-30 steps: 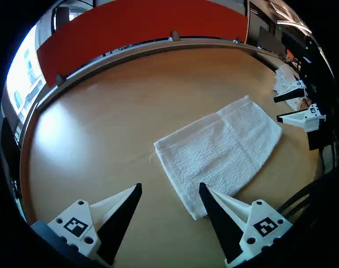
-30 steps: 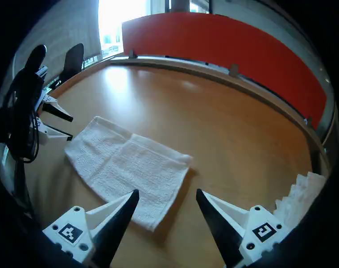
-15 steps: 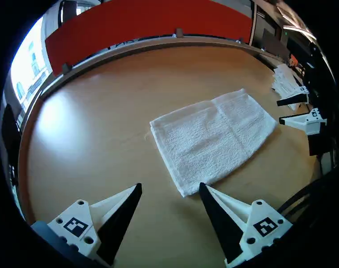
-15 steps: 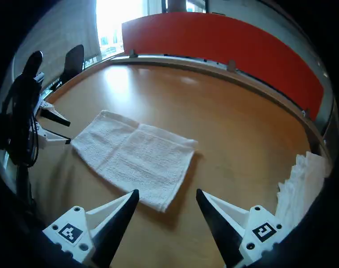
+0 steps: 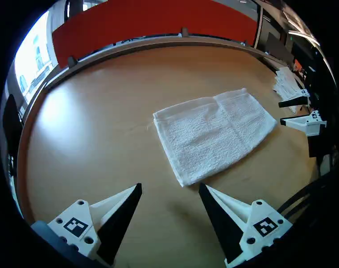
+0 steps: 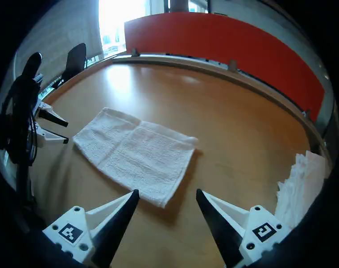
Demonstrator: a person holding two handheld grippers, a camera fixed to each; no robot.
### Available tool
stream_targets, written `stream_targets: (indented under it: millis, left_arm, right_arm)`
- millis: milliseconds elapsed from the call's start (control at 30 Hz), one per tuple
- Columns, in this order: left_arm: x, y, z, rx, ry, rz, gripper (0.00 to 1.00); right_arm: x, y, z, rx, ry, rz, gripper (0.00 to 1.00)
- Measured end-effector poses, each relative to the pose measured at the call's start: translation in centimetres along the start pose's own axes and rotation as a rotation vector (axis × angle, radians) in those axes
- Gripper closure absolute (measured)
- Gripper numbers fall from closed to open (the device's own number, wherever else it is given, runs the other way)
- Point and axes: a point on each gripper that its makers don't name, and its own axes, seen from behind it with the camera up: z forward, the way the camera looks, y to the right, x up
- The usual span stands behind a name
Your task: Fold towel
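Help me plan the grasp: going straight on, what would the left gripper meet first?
Probably the towel, its near corner just ahead of the left gripper; depth is unclear, so the table could come first.

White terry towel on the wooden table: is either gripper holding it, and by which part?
Nothing is held. The left gripper and right gripper are both open, and the folded white terry towel lies flat on the wooden table.

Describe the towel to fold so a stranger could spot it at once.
Start from the wooden table edged by a red partition. Near its middle a white terry towel lies flat as a rectangle. Unlike the white stack at the table's edge, it lies alone and spread out.
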Motion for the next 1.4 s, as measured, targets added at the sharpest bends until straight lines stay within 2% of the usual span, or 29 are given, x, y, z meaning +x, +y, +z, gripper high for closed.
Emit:
stream_targets:
  millis: [367, 700, 933, 1267, 1400]
  left_arm:
    - [-1.2, -1.5, -1.3, 0.053, 0.010, -0.055, 0.05]
    - [-2.9, -3.4, -2.9, 0.104, 0.014, -0.148, 0.05]
    - [-3.5, -3.8, -3.3, 0.116, 0.011, -0.172, 0.05]
    - [-4.3, -4.3, -3.9, 0.128, 0.004, -0.175, 0.05]
    - [-4.6, -4.6, -4.1, 0.132, 0.002, -0.177, 0.05]
  right_arm:
    - [-0.3, -0.3, 0.1, 0.046, -0.014, -0.061, 0.01]
    - [-0.5, -0.1, 0.3, 0.071, -0.035, -0.099, 0.01]
    - [-1.0, 0.0, 0.5, 0.087, -0.055, -0.125, 0.04]
    - [-2.7, 0.4, 1.0, 0.119, -0.109, -0.170, 0.34]
    - [-3.1, 0.8, 1.0, 0.125, -0.125, -0.176, 0.49]
